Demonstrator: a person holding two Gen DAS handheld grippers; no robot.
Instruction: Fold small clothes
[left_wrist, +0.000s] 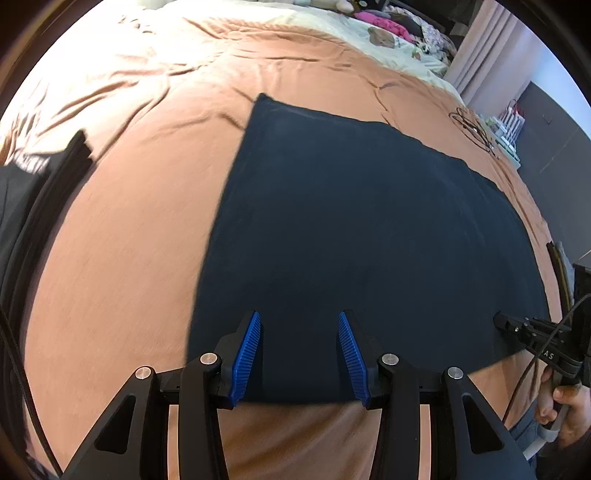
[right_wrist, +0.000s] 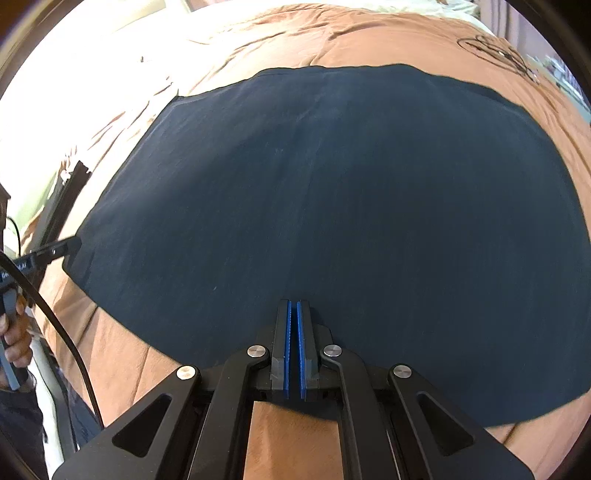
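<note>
A: What does the left gripper (left_wrist: 299, 354) do?

B: Its jaws are released, with a wide gap between the blue pads (left_wrist: 246, 358). They stand over the near edge of the dark cloth (left_wrist: 369, 236). The cloth lies flat on the bed (left_wrist: 122, 229), and its left edge runs away from the jaws just left of them. Far left of the jaws there is a black bar (left_wrist: 70, 162) on the brown cover.

A: And to the right?

B: Right of the left jaws, the right gripper (left_wrist: 500, 320) touches the same near edge of the cloth. Ahead and to the right, a coil of black cable (left_wrist: 472, 125) lies on the bed, well apart from the cloth.

A: How is the right gripper (right_wrist: 294, 317) in its own view?

B: Its jaws are clenched, the pads almost together, over the near edge of the cloth (right_wrist: 314, 192). I cannot tell if fabric is caught between them. The cloth spreads ahead of these jaws and to both sides. The left gripper (right_wrist: 72, 244) is at the cloth's left corner.
</note>
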